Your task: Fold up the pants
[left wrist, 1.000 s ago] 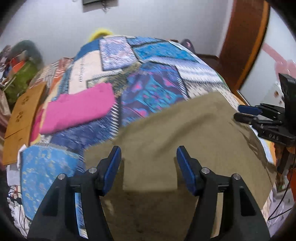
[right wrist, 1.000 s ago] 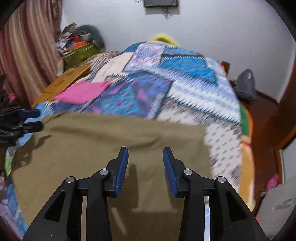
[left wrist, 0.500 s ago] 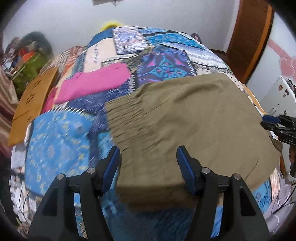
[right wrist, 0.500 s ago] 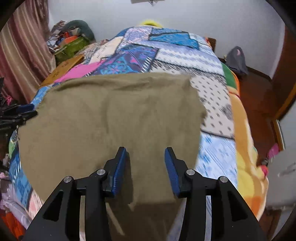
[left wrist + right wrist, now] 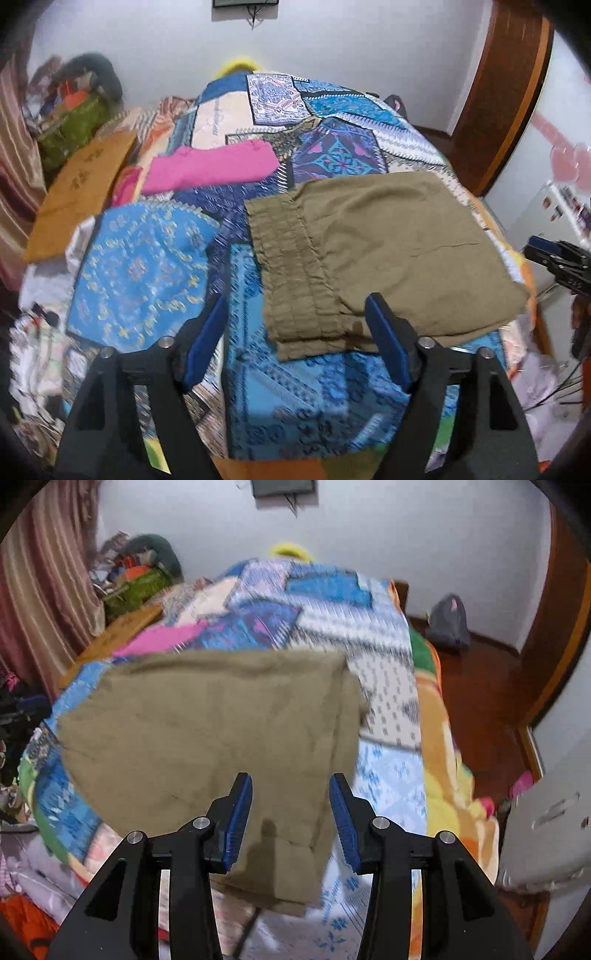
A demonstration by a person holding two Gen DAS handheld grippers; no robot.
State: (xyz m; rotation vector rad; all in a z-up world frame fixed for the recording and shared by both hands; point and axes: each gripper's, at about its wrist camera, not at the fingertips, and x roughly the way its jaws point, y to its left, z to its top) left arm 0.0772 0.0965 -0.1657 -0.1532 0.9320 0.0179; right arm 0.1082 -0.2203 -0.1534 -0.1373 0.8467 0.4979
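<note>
Pants: olive pants (image 5: 388, 251) lie folded on the patchwork bedspread (image 5: 332, 147) at the bed's near right edge, elastic waistband to the left.
Change: a second ago the cloth filled both views close under the fingers; now both grippers have pulled back and the whole bundle shows.
Left gripper (image 5: 295, 336): fingers wide, empty, above the waistband corner.
Right gripper (image 5: 291, 812): fingers wide, empty; one near corner hangs off the bed edge.
Other: pink garment (image 5: 210, 170) lies far left, well apart.
Reading: fold looks released; likely only tidying or another fold remains.
</note>
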